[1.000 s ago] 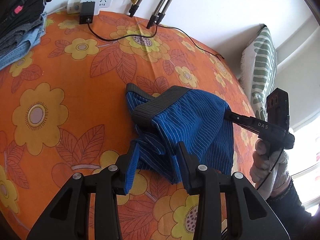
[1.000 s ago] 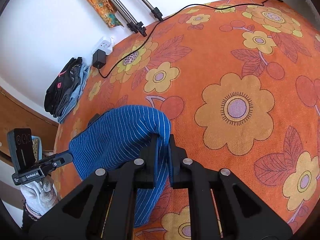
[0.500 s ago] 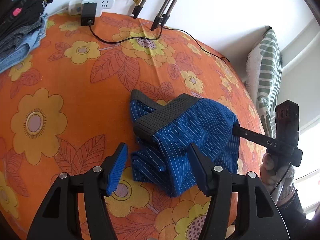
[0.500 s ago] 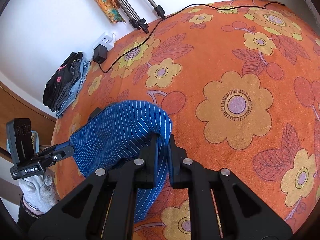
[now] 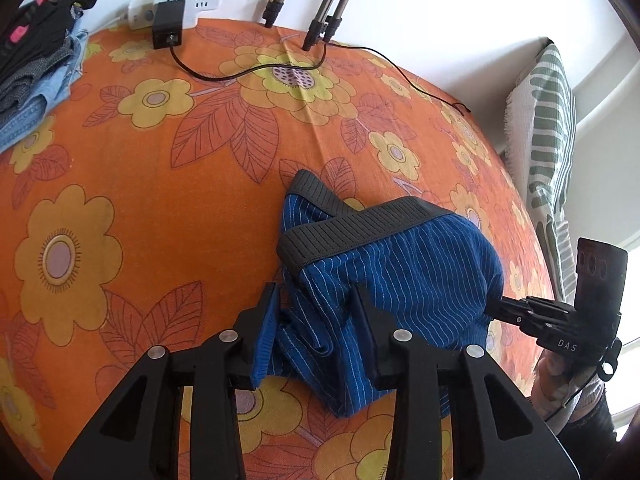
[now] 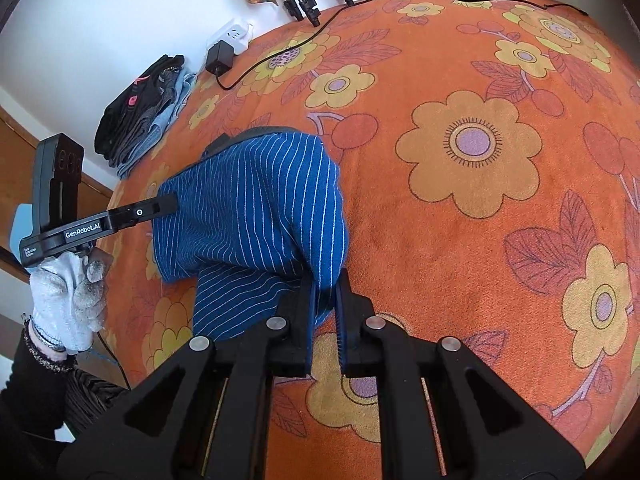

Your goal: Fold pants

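Blue pinstriped pants (image 5: pixel 400 280) with a dark grey waistband (image 5: pixel 352 232) lie bunched on the orange flowered cover. My left gripper (image 5: pixel 316 308) is open, its jaws on either side of a crumpled fold of the near edge. My right gripper (image 6: pixel 324 288) is shut on the pants (image 6: pixel 256 208) and holds their edge a little above the cover. In the left wrist view the right gripper (image 5: pixel 520 312) shows at the pants' right side. In the right wrist view the left gripper (image 6: pixel 160 206) shows at their left side.
A stack of folded clothes (image 5: pixel 36 52) lies at the back left. A power strip (image 5: pixel 180 4) with a black adapter and cable sits by the wall, beside tripod legs (image 5: pixel 320 12). A green striped cushion (image 5: pixel 548 120) stands at the right.
My left gripper let go of the pants' near edge, opened wide, then moved back in around the crumpled fold. My right gripper kept its hold and lifted the edge slightly.
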